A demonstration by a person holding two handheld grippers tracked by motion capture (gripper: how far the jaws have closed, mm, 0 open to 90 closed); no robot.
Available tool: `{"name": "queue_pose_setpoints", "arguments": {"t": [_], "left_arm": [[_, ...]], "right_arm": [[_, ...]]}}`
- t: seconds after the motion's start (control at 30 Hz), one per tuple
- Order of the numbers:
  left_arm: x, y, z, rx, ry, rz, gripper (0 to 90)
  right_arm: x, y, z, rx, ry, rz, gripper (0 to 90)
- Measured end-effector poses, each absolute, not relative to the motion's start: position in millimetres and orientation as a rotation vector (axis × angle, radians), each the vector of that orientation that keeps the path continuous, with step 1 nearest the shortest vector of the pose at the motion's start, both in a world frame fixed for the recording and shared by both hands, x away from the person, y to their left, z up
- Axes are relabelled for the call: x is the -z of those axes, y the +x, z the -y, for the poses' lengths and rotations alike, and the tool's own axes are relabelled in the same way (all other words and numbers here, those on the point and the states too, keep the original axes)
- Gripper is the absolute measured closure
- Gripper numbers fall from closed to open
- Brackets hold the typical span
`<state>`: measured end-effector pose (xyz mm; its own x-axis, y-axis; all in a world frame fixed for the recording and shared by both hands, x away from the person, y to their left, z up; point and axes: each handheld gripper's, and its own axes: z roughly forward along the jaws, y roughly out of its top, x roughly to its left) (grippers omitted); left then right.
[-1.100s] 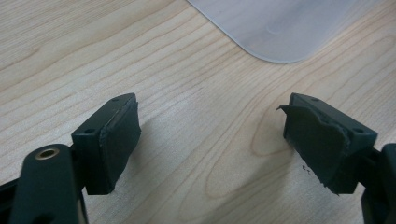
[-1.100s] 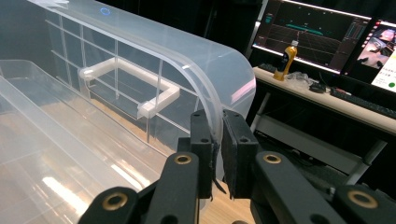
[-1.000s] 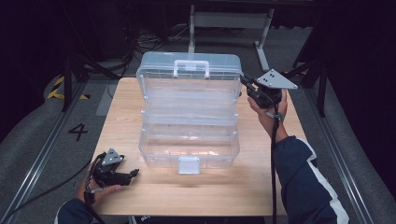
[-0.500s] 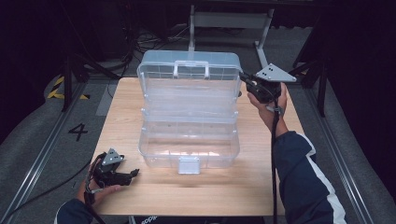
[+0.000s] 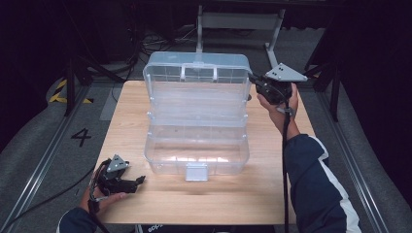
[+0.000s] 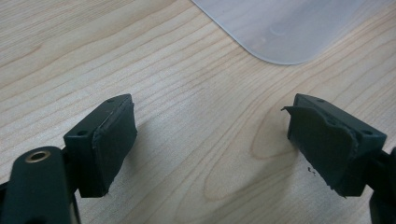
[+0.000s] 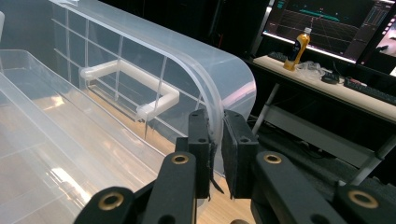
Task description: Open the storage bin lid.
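A clear plastic box [image 5: 197,150] stands open in the middle of the wooden table [image 5: 272,194]. Its lid [image 5: 197,85] tilts up at the far side, with a white handle [image 7: 130,86] on it. My right gripper [image 5: 253,82] is at the lid's right edge, and in the right gripper view this gripper [image 7: 217,149] is shut on the lid's curved rim [image 7: 205,88]. My left gripper [image 5: 138,180] rests low at the table's front left, apart from the box. In the left gripper view it [image 6: 210,140] is open over bare wood, with a corner of the box [image 6: 289,23] ahead of it.
A white latch [image 5: 196,171] sticks out at the box's front. Behind the table stands a metal frame [image 5: 238,22]. In the right gripper view, a desk beyond holds an orange bottle [image 7: 299,49] and a monitor [image 7: 336,23]. The table's front edge is close to my left hand.
My right gripper has shifted a little left and away, still clamped on the lid's edge, and the lid stands slightly more upright. The left gripper has not moved.
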<state>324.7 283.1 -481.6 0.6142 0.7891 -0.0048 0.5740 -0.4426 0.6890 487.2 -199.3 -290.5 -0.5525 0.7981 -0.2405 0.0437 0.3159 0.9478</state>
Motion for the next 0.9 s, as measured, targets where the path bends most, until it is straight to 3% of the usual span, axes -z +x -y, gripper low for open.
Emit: {"name": "queue_pose_setpoints", "arguments": {"t": [0.9], "left_arm": [[482,326,-282,-0.41,2.184,-1.062,15.0]], "right_arm": [[289,502,200,-1.319,0.811,-1.86,83.5]]}}
